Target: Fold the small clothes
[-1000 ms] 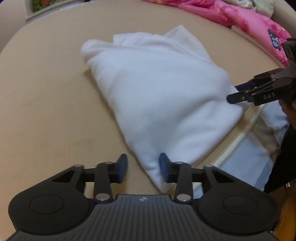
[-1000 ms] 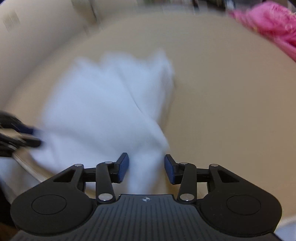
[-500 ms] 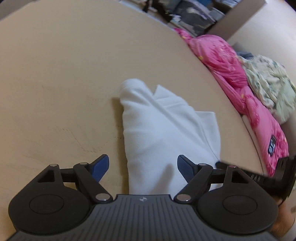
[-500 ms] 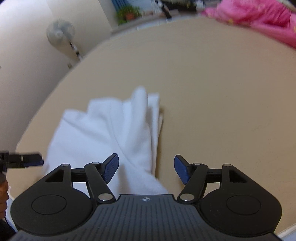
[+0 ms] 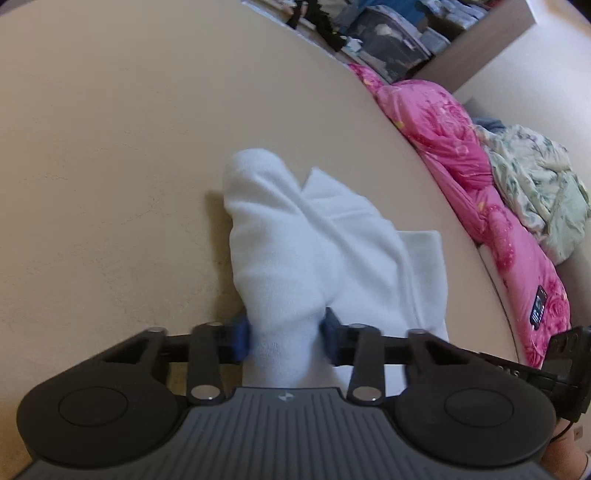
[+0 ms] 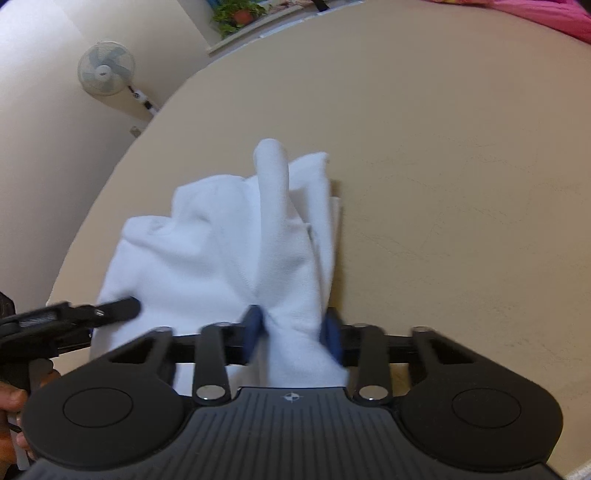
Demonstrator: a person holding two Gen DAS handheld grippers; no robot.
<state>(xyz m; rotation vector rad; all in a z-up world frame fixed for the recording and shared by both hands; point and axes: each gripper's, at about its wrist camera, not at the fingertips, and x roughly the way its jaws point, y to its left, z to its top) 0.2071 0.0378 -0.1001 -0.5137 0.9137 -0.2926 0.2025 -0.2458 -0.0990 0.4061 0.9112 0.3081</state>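
Observation:
A white garment lies crumpled and partly folded on a round beige table, near its front edge. My left gripper has its jaws closing, and the blue pads pinch a bunched fold at the garment's near left edge. In the right wrist view the same garment rises into ridges. My right gripper has its jaws closing too, with its pads squeezing a fold at the near right edge. Each gripper shows in the other's view: the left gripper at the left, the right gripper at the lower right.
A pink quilt and a pale floral cloth lie beyond the table's right edge, with a small dark device on the quilt. Shelves with boxes stand behind. A wall fan and a potted plant are at the far left.
Both grippers stood wide open over the garment's near edge half a second ago. Now both have closed on folds of it, and the cloth has bunched up between the pads.

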